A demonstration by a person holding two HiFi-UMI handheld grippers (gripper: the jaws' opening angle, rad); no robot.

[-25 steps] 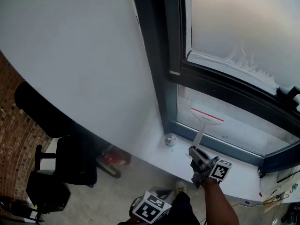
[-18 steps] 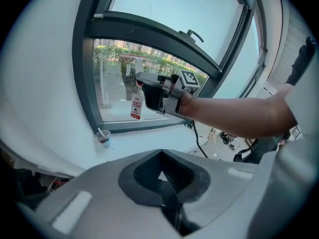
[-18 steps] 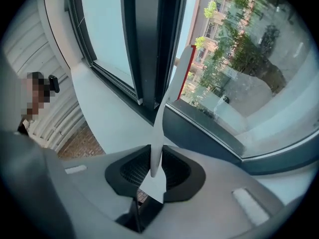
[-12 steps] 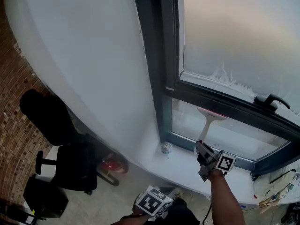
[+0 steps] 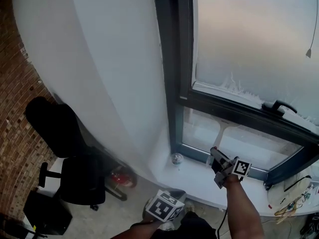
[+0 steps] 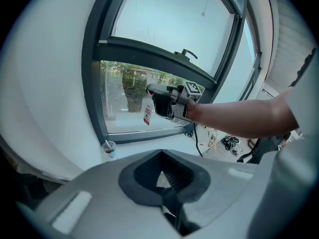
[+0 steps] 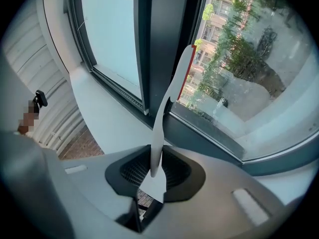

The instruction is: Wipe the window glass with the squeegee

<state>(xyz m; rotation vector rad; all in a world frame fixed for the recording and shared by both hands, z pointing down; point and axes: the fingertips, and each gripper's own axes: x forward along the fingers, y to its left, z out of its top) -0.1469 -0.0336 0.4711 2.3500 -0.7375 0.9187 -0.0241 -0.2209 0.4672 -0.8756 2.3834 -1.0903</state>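
Fingers of the right gripper (image 5: 215, 152) point up at the lower pane (image 5: 259, 143) of the window in the head view. The person's forearm (image 5: 241, 208) trails down behind them, and what they hold is faint against the pale glass. Just left of those fingertips a small cup (image 5: 176, 159) stands on the white sill (image 5: 199, 176). Up and to their right a dark window handle (image 5: 276, 105) sits on the frame bar. Far to their left, down on the floor, a black chair (image 5: 75, 180) stands by a brick wall (image 5: 20, 93). In the left gripper view, the left gripper (image 6: 160, 156) has its fingers pressed together with nothing between them. Well beyond their tips the right gripper reaches in from the right, with the red-and-white head of the squeegee (image 6: 148, 112) just left of it against the pane. The cup is on the sill, ahead and left of the fingertips. In the right gripper view, the fingers are clamped on the squeegee's white handle. It rises from between the pads and curves up to a red-edged blade, seen edge-on where the dark frame (image 7: 162, 34) meets the clear glass. Whether the blade touches the glass cannot be told. Trees (image 7: 244, 49) show through the pane beyond the fingertips.
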